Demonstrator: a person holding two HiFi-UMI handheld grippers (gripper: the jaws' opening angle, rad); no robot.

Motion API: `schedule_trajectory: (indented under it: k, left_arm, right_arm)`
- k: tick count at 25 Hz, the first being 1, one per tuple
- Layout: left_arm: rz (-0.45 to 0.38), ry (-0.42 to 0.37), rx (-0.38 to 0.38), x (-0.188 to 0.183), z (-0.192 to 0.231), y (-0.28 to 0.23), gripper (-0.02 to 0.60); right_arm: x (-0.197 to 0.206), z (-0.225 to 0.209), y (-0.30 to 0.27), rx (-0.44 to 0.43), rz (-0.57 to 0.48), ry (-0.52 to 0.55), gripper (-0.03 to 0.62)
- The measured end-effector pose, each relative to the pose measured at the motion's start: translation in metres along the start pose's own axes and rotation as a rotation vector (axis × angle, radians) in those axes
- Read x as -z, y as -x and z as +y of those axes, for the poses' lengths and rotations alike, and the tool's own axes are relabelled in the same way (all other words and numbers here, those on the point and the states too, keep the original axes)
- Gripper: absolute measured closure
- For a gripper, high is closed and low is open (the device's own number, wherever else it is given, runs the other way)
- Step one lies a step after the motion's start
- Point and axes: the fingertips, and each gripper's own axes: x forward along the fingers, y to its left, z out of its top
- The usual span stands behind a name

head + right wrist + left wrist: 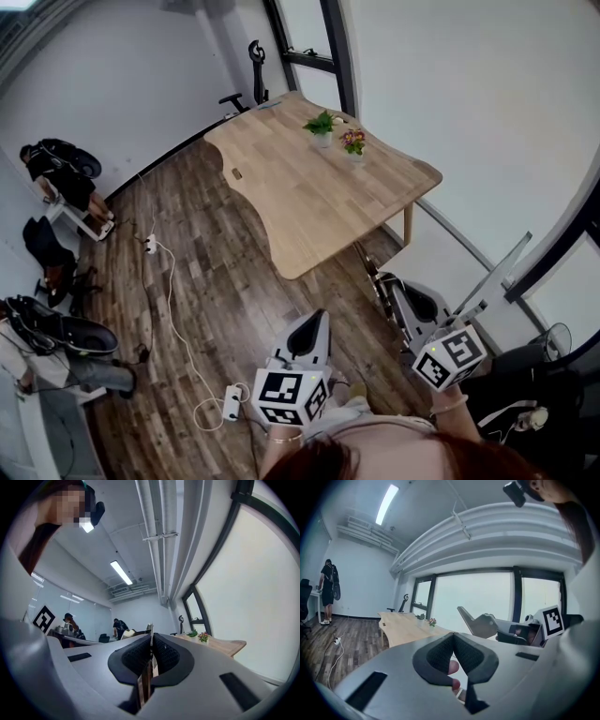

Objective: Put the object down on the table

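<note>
A light wooden table (309,197) stands ahead of me on the dark wood floor, and it also shows in the left gripper view (401,626) and the right gripper view (227,645). My right gripper (151,638) is shut on a thin flat piece (146,677), seen edge-on between the pads. In the head view the right gripper (398,292) is held level, short of the table's near end. My left gripper (317,323) is beside it, its pads meeting at the tip (453,634). Something pinkish shows behind those pads; I cannot tell what it is.
Two small potted plants (323,124) (353,142) stand on the table's far half. An office chair (251,70) is behind the table. A white power strip and cable (230,403) lie on the floor. A person in black (58,173) is at a desk on the left; windows run along the right.
</note>
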Motion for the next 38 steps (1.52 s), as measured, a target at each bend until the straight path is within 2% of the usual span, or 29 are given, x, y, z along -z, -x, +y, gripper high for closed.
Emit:
schedule_trajectory:
  k: [11, 20, 27, 38]
  left_arm:
    - [-0.028, 0.005, 0.005, -0.017, 0.052, -0.030, 0.580]
    - [-0.037, 0.024, -0.001, -0.019, 0.069, -0.039, 0.580]
    - [-0.026, 0.021, -0.006, -0.019, 0.078, -0.062, 0.580]
    - [-0.032, 0.001, 0.005, -0.044, 0.089, -0.130, 0.580]
  right_arm:
    - [0.001, -0.002, -0.059, -0.002, -0.005, 0.024, 0.592]
    - [0.003, 0.000, -0.078, -0.016, -0.006, 0.029, 0.592]
    - [0.011, -0.022, -0.098, -0.003, 0.000, 0.005, 0.592]
    - [0.008, -0.075, -0.144, -0.005, 0.007, -0.002, 0.592]
